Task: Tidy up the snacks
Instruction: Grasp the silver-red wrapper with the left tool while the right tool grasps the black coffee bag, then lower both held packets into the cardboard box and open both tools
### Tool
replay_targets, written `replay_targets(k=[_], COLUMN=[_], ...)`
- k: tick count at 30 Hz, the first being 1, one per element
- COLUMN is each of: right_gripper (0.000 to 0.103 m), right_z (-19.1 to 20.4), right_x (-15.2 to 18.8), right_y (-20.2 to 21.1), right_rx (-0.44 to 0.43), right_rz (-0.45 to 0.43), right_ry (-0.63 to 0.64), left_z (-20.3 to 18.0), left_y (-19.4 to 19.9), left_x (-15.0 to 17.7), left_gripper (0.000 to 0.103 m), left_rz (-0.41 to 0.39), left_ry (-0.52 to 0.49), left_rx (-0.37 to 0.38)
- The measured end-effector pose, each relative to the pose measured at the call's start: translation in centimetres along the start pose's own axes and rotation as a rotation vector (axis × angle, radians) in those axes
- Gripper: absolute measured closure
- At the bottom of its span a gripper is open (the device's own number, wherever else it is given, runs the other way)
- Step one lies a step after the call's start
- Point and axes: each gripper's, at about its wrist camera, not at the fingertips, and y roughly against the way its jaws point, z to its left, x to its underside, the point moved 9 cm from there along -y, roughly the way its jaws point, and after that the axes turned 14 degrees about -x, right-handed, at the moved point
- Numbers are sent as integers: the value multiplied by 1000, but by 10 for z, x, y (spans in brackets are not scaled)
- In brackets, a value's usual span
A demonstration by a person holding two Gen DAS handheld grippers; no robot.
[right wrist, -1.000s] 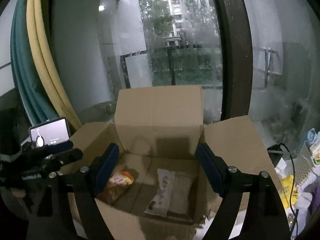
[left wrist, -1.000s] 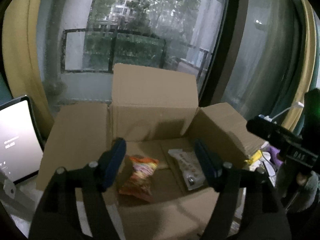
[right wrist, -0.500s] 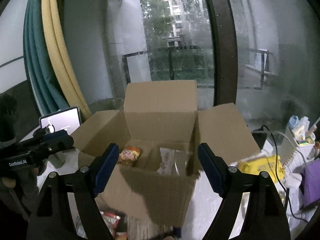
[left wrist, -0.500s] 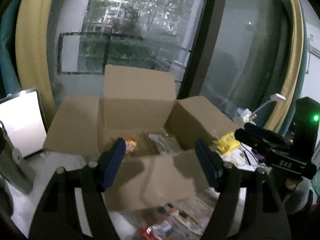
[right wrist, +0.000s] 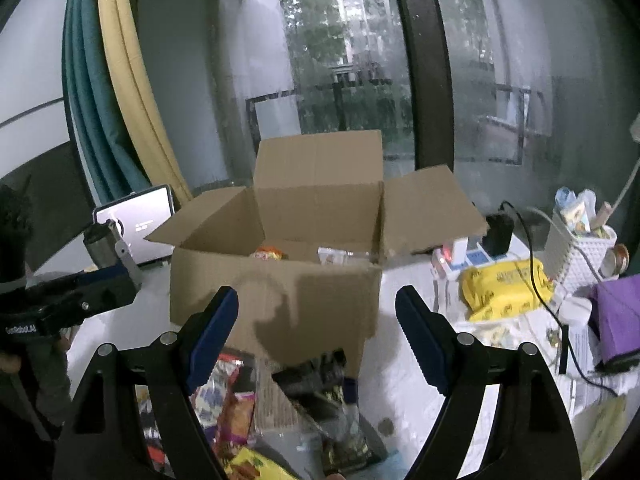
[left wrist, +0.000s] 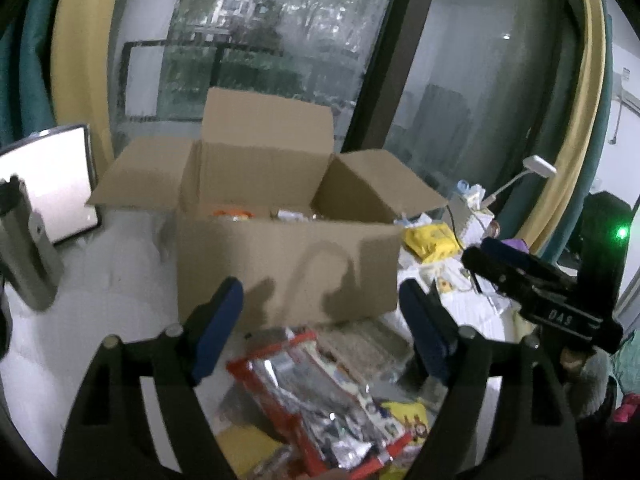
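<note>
An open brown cardboard box (right wrist: 276, 296) stands on a white tabletop (right wrist: 408, 364) before a tall rain-streaked window (right wrist: 340, 60), its four flaps spread outward. Over its near wall peek an orange snack bag (right wrist: 269, 254) on the left and a clear, pale wrapped packet (right wrist: 334, 256) on the right, both lying inside. The left gripper (left wrist: 322, 330), black with blue pads, hangs in front of the box above a loose pile of snacks; its jaws are opening and grip nothing, and a red-edged silvery foil pack (left wrist: 320, 396) lies on the table below the gap, untouched. The right gripper (right wrist: 316, 334) of the same make hovers beside it, jaws spread wide and empty, above an orange-and-purple snack bag (right wrist: 236, 404) and a dark wrapped packet (right wrist: 316, 384) just in front of the box. A lit tablet screen (right wrist: 138, 226) leans to the left of the box. To its right lie a crumpled yellow plastic packet (right wrist: 504, 284) and a white woven desk organiser (right wrist: 580, 256), with a black cable (right wrist: 560, 320) running across the clutter.
</note>
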Motion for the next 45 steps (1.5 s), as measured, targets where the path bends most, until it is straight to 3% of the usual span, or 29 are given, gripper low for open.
replay_targets(k=[11, 17, 26, 28, 31, 33, 34, 35, 38, 41, 45], right_gripper=[19, 19, 20, 24, 38, 56, 57, 59, 64, 73, 75], right_z=[-15, -21, -22, -24, -25, -26, -26, -26, -24, -21, -14], right_x=[48, 83, 108, 113, 121, 124, 125, 125, 123, 120, 115], right_y=[7, -12, -32, -36, -41, -42, -43, -42, -40, -36, -31], right_rx=[-39, -90, -117, -123, -131, -133, -135, -142, -145, -150, -152], right_rz=[41, 116, 170, 184, 211, 218, 218, 220, 208, 197, 186], right_ry=[-41, -70, -68, -73, -73, -74, -75, -76, -67, -57, -39], left_z=[-8, -11, -23, -24, -28, -30, -31, -32, -33, -32, -34], left_y=[-17, -30, -58, -62, -68, -68, -67, -66, -64, -58, -44], left_x=[58, 78, 101, 105, 113, 114, 113, 113, 111, 109, 103], left_gripper=[21, 21, 21, 21, 21, 22, 25, 36, 45, 46, 46], left_rz=[149, 208, 320, 337, 362, 358, 353, 347, 332, 305, 251], left_ry=[51, 65, -9, -30, -41, -43, -44, -46, -45, -38, -41], left_rx=[-69, -118, -194, -220, -212, -201, -196, -186, -171, -149, -123])
